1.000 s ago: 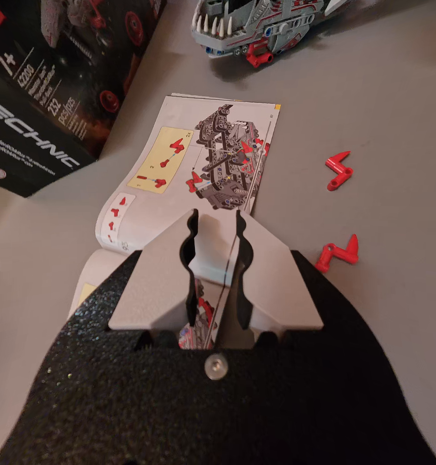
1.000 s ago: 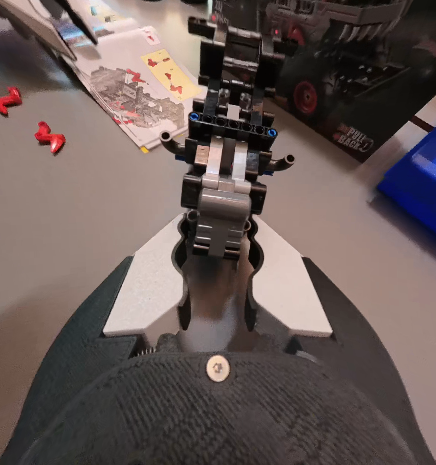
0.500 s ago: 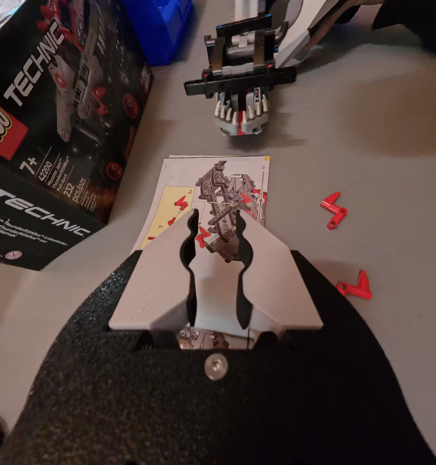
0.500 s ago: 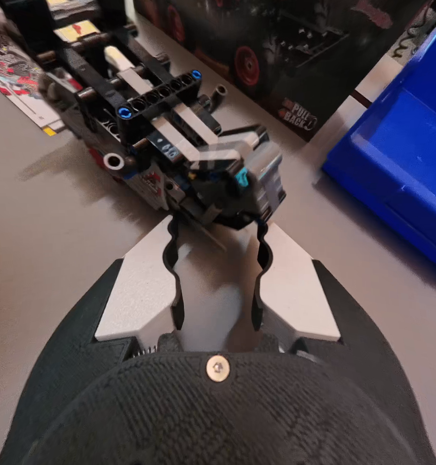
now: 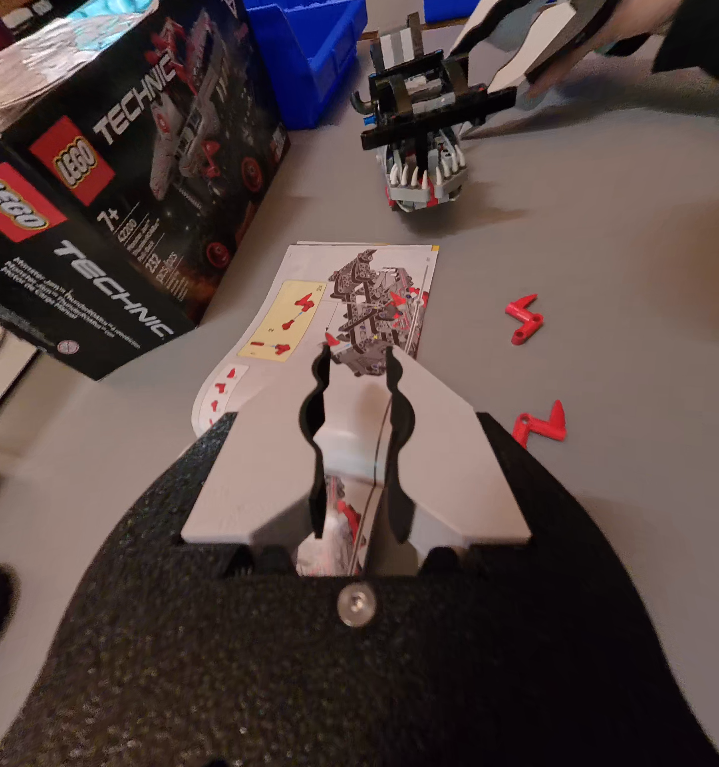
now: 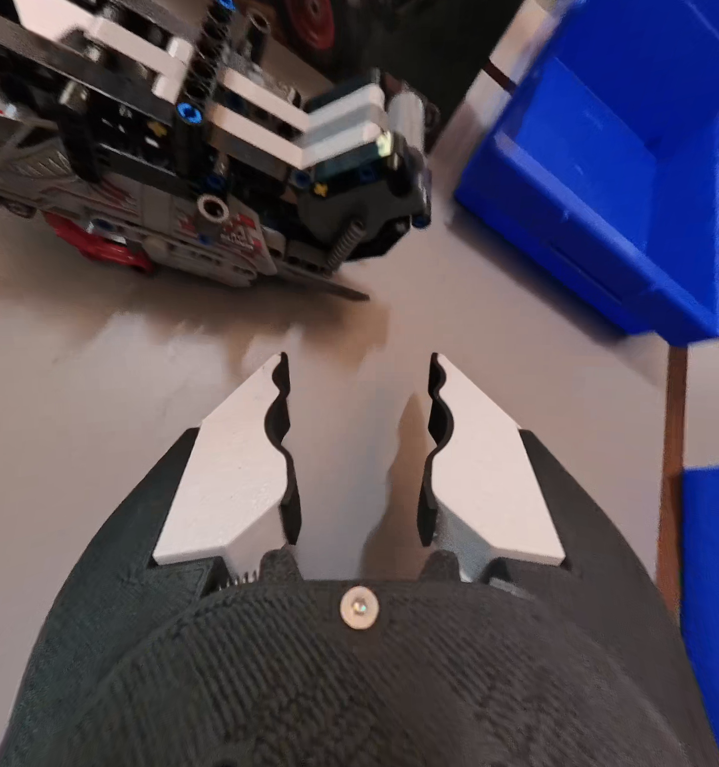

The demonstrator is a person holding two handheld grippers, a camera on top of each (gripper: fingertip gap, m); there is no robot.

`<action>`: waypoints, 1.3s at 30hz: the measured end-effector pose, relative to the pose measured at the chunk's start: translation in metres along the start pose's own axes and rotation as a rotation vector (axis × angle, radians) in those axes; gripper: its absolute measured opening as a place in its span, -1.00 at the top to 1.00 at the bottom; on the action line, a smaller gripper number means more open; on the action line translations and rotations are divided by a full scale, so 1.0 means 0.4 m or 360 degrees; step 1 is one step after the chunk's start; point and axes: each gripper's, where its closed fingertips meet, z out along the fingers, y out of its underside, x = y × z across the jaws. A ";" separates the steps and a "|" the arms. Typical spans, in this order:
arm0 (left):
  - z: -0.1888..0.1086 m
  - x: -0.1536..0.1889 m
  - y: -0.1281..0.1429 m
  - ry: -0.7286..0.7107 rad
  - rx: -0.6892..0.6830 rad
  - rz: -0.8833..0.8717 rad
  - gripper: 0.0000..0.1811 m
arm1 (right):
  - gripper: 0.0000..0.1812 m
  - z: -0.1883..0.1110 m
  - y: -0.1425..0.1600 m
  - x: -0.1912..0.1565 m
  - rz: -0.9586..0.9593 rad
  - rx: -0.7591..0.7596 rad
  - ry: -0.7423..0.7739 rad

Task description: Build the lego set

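Observation:
The grey, black and red lego model [image 5: 420, 137], with white teeth at its front, rests on the grey table [image 5: 598, 249] at the far side. My left gripper [image 5: 357, 352] is open and empty, hovering over the open instruction booklet [image 5: 349, 307]. Two red angled pieces [image 5: 524, 317] [image 5: 541, 424] lie loose to its right. My right gripper [image 6: 358, 357] is open and empty, a short way back from the model's rear end [image 6: 349, 178]. It also shows in the left wrist view [image 5: 480, 70], behind the model.
The black lego box [image 5: 121, 186] stands at the left, close to the booklet. A blue bin [image 6: 598, 166] sits right of the model, and also shows in the left wrist view [image 5: 308, 54]. A second blue bin [image 6: 714, 622] is at the lower right. Left tips to right tips: about 30 cm.
My right gripper let go of the model, which now lies on the table, opened wide and pulled back. My left gripper drew back and tilted up over the booklet.

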 end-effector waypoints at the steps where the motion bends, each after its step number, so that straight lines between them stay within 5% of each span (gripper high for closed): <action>1: -0.009 0.001 0.008 -0.0025 0.0005 -0.0008 0.73 | 0.27 -0.016 0.011 0.004 0.0031 -0.0046 0.0060; 7: -0.040 -0.025 0.082 -0.0345 -0.0030 0.0132 0.75 | 0.35 -0.113 0.027 -0.125 0.0140 -0.0086 0.0088; 12: -0.051 -0.049 0.109 -0.0664 -0.0149 0.0465 0.80 | 0.46 -0.163 -0.016 -0.370 0.0200 0.0057 -0.0458; 16: -0.041 -0.039 0.101 -0.0723 -0.0160 0.0555 0.81 | 0.49 -0.166 -0.066 -0.469 0.0055 0.0147 -0.0688; 28: -0.050 -0.046 0.097 -0.0765 -0.0167 0.0588 0.83 | 0.40 -0.100 -0.218 -0.584 0.0052 0.0300 -0.0795; 32: -0.055 -0.039 0.079 -0.0781 -0.0137 0.0645 0.83 | 0.43 -0.063 -0.201 -0.584 -0.0011 0.0170 -0.0668; 35: -0.051 -0.035 0.079 -0.0784 -0.0148 0.0666 0.84 | 0.74 -0.078 -0.198 -0.614 -0.0086 0.0181 -0.0782; 39: -0.048 -0.021 0.072 -0.0780 -0.0186 0.0733 0.83 | 0.74 -0.086 -0.185 -0.585 -0.0237 0.0245 -0.0614</action>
